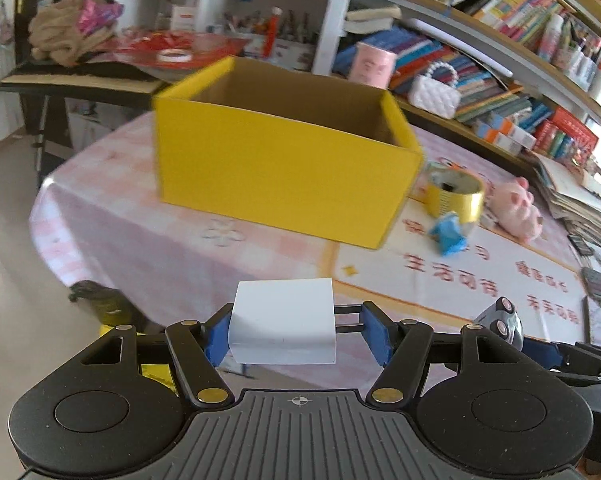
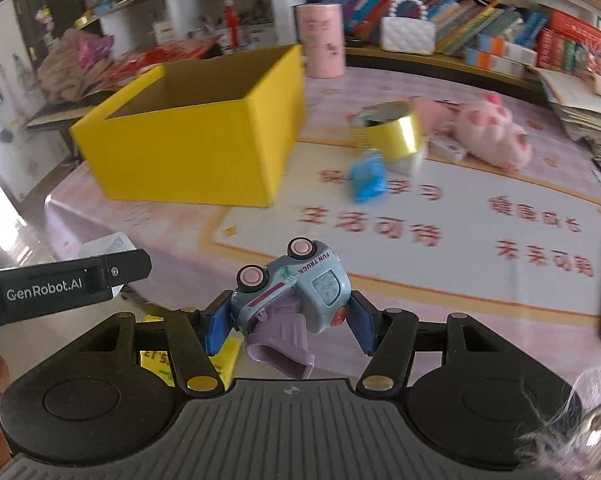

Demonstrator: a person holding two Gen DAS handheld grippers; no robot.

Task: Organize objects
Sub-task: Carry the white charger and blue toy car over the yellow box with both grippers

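Left tongs (image 1: 296, 330) pinching white box (image 1: 283, 320), right tongs (image 2: 288, 320) pinching toy truck (image 2: 296, 284), open yellow box (image 1: 276, 168) ahead on tabletop (image 1: 180, 248), gold tape roll (image 1: 454, 196), blue toy (image 1: 448, 234), pink plush (image 1: 516, 208) beside it.

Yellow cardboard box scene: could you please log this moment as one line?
left hand-held gripper: holds white box | right hand-held gripper: holds blue toy truck | yellow cardboard box: open, on table
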